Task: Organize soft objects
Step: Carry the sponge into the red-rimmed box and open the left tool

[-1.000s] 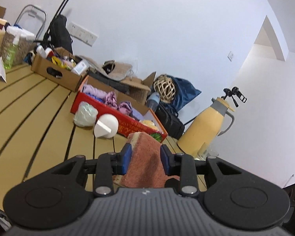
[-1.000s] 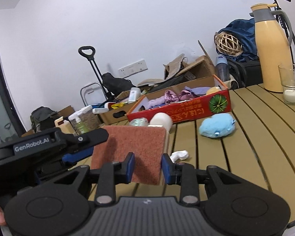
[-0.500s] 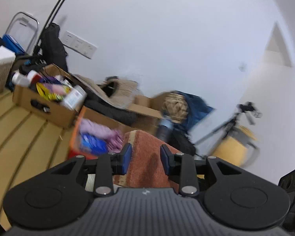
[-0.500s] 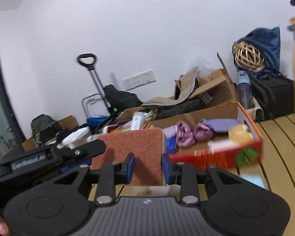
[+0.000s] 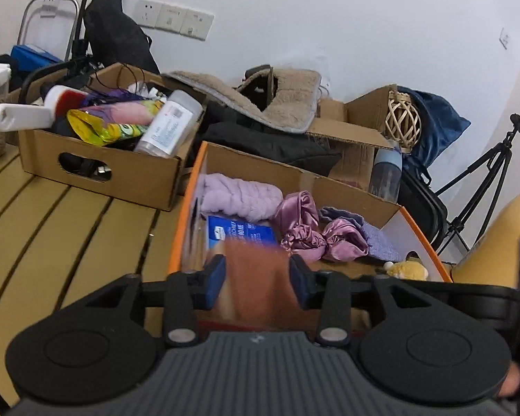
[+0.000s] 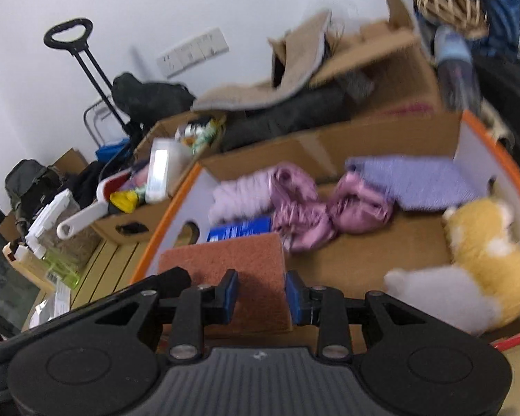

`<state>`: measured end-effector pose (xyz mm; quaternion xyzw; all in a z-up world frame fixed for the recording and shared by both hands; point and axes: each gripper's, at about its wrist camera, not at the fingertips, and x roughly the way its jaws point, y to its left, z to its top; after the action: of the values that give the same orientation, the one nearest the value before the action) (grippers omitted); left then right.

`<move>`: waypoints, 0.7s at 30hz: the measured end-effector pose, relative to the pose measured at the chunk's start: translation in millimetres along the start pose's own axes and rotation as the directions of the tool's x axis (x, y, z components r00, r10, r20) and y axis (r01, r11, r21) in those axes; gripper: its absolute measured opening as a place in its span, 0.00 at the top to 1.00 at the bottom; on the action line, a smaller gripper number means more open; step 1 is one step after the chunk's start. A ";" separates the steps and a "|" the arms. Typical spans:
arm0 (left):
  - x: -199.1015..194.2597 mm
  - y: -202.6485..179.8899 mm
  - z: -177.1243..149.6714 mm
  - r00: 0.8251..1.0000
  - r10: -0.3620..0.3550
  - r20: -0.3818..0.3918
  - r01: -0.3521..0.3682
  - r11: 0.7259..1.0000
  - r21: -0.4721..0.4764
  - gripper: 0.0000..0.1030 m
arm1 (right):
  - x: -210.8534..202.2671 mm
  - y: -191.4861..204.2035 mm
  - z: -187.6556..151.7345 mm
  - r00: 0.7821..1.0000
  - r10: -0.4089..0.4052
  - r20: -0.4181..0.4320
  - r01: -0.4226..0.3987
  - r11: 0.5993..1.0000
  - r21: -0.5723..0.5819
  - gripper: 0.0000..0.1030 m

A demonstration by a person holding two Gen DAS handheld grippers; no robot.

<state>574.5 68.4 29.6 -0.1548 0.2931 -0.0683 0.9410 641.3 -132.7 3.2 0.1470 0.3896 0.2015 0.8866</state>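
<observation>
1. Low in the middle of the right view: right gripper, pads pressed on both sides of the brown sponge. Pinching it tight.
2. Low in the middle of the left view: left gripper, jaws opening, with the same sponge between them. Looks blurry there, so likely let go on this side. Only a guess.
3. About the sponge: flat and wide, big rough face turned up toward the right camera. Long side running left to right in the frame, short side pointing away toward the box.
4. Just past the sponge: orange-rimmed box. Sponge up in the air over its near left corner, not lying in it yet.
5. Right behind the sponge's far edge: blue pack.
6. To the right of the sponge, a bare spot of box floor, then a yellow plush toy at the right of the frame.
7. Best next move, probably: lower the sponge flat, straight ahead and a bit right, onto that bare spot. Right hand best for it, being the one with the firm hold.
8. Farther back in the box: pink scrunchies, a fluffy lilac cloth and a purple cloth.
9. Far upper left: cardboard box of bottles on the wooden table.
</observation>
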 end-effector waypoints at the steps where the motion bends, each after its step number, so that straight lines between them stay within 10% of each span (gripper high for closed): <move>1: -4.6 1.9 -0.6 1.000 0.005 0.008 -0.005 1.000 0.001 0.54 | 5.3 -1.7 -1.8 0.999 0.018 -0.026 -0.018 1.000 0.016 0.70; 10: -75.4 3.1 19.2 0.996 0.051 0.075 -0.053 0.998 0.028 0.48 | -35.9 19.8 -5.4 0.999 0.036 -0.006 -0.037 0.996 -0.076 0.57; 16: -158.4 -24.3 18.3 0.979 0.046 0.199 -0.070 0.991 0.111 0.33 | -146.7 33.6 -5.8 0.988 0.024 0.153 0.005 0.983 -0.185 0.47; 21: -223.8 -49.8 -27.6 0.944 0.065 0.324 -0.150 0.958 0.245 0.21 | -242.3 41.5 -44.4 0.938 -0.023 0.346 0.129 0.949 -0.286 0.33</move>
<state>373.6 63.7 143.3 -0.0195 0.1368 -0.0298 0.9900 448.8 -206.2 144.5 0.0256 0.2014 0.1960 0.9593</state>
